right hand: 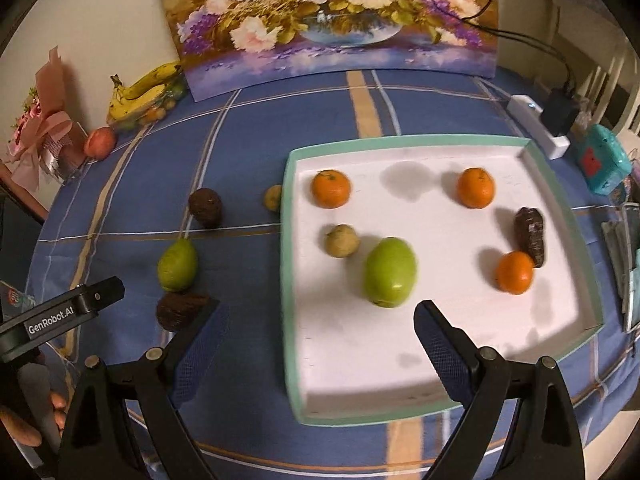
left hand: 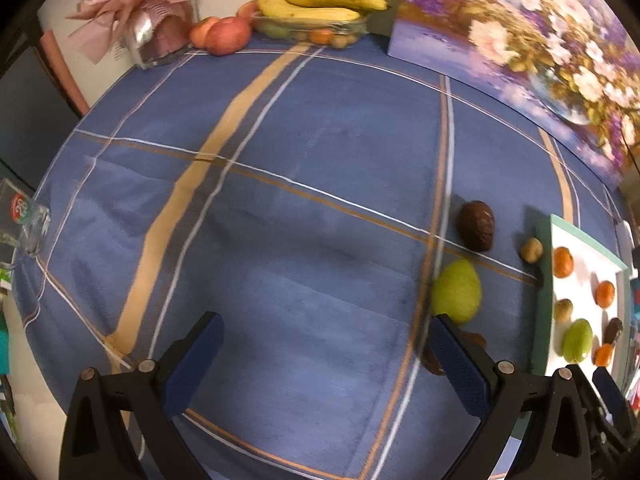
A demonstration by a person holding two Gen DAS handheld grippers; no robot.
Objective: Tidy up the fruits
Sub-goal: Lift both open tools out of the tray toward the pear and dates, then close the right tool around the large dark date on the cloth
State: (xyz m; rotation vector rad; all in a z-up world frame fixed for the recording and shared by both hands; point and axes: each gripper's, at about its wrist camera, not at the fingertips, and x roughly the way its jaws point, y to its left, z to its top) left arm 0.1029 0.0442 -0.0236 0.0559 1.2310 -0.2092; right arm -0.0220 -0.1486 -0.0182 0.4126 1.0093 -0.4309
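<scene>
On the cloth (right hand: 248, 272): four fruits loose left of the tray (right hand: 552, 184) — pear (right hand: 177, 266), dark fruit (right hand: 205, 207), small tan fruit (right hand: 273, 197), second dark fruit (right hand: 176, 312) nearest the grippers.
In the tray: three oranges, e.g. (right hand: 331, 188); green fruit (right hand: 389, 272); tan fruit (right hand: 341, 240); dark piece (right hand: 530, 235) touching an orange; spread apart, probably to keep sorted fruit separate.
Left gripper (left hand: 324, 364): jaws wide, empty, low over bare cloth, pear (left hand: 456, 291) just beyond right finger.
Right gripper (right hand: 320, 344): jaws wide, empty, straddling tray's near-left rim.
Likely next: pear or near dark fruit, both close.
Around: bananas (right hand: 144, 92), painting (right hand: 320, 16), bouquet (right hand: 44, 136), power strip (right hand: 536, 124) — well apart.
In the way: tray rim only; must be cleared when carrying fruit in.
</scene>
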